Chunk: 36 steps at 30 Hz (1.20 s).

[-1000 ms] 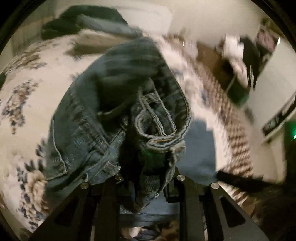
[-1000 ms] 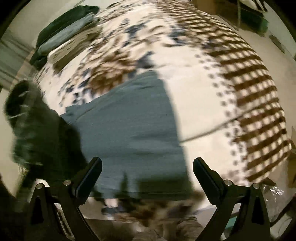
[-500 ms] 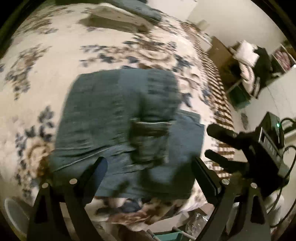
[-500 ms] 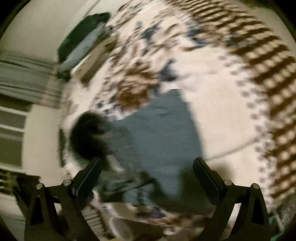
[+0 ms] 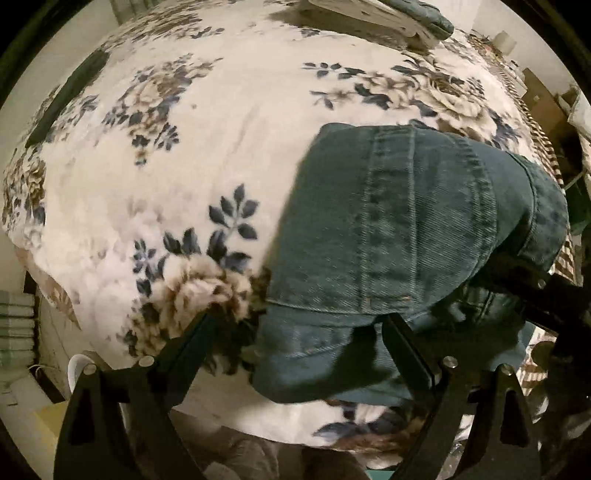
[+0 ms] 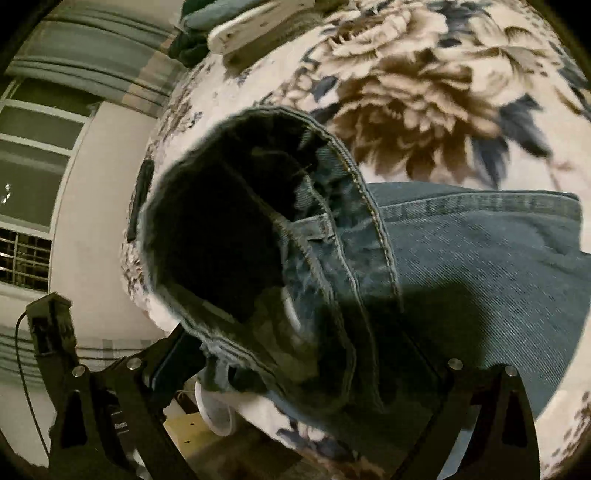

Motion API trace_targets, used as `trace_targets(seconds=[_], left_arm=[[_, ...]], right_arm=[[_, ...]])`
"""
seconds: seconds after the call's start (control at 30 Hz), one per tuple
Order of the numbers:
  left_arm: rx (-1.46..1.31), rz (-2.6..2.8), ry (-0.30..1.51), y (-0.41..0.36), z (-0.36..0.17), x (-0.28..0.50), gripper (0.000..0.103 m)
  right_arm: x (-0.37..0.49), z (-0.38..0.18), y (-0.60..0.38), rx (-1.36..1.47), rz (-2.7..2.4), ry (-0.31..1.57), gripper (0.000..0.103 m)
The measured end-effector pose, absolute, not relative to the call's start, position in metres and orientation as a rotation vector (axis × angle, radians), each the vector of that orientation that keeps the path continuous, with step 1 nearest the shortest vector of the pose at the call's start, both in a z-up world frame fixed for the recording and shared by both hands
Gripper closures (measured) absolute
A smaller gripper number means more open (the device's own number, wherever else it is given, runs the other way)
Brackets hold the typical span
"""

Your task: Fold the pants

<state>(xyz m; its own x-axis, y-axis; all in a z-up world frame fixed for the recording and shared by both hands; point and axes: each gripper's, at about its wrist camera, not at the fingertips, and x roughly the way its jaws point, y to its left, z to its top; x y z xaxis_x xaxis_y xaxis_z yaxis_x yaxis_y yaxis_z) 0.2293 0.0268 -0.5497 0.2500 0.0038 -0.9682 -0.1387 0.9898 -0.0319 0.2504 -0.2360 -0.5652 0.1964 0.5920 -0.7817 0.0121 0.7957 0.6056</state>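
From the left wrist camera, the pants (image 5: 406,236), blue denim and folded into a thick bundle, lie on the floral blanket (image 5: 207,122) near the bed's close edge. The left gripper (image 5: 295,328) hangs over that edge with its two fingers spread wide apart and nothing between them but the blanket and the near left corner of the bundle. Its left finger (image 5: 184,343) sits over a brown flower just beside the denim; its right finger (image 5: 406,347) lies over the bundle's lower hem. At the far right of this view a dark piece of the other tool reaches in against the bundle's right side. A stack of folded clothes (image 5: 388,18) rests well apart at the far end of the bed.

From the right wrist camera, the denim (image 6: 480,258) fills the middle and right of the view. A thick rolled edge (image 6: 332,206) with yellow stitching rises in a curve directly ahead of the right gripper (image 6: 295,354), showing a dark hollow on its left. The fingers stand wide apart, the left finger (image 6: 166,354) at the fold's left edge, while the right finger is lost in shadow over the flat cloth. The rolled denim lies between them, but I cannot tell whether either finger presses it. Beyond, the blanket's big brown flower (image 6: 406,96) shows, and a window (image 6: 33,147) on the left wall.
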Motion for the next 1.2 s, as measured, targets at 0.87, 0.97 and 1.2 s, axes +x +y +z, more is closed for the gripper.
trace_targets(seconds=[0.87,0.97,1.2], left_arm=[[-0.287,-0.052,1.280,0.003,-0.519,0.253,0.010],[-0.265,-0.074,1.305,-0.011,-0.534,0.261,0.010],[-0.214,-0.109,1.329,-0.034,-0.549,0.269,0.010]], right_arm=[[0.117,-0.498,-0.395,0.720,-0.149,1.193,0.084],[0.109,-0.543,-0.419,0.755,-0.207,1.309,0.080],[0.104,-0.538,-0.443,0.894,-0.168,1.223,0.010]])
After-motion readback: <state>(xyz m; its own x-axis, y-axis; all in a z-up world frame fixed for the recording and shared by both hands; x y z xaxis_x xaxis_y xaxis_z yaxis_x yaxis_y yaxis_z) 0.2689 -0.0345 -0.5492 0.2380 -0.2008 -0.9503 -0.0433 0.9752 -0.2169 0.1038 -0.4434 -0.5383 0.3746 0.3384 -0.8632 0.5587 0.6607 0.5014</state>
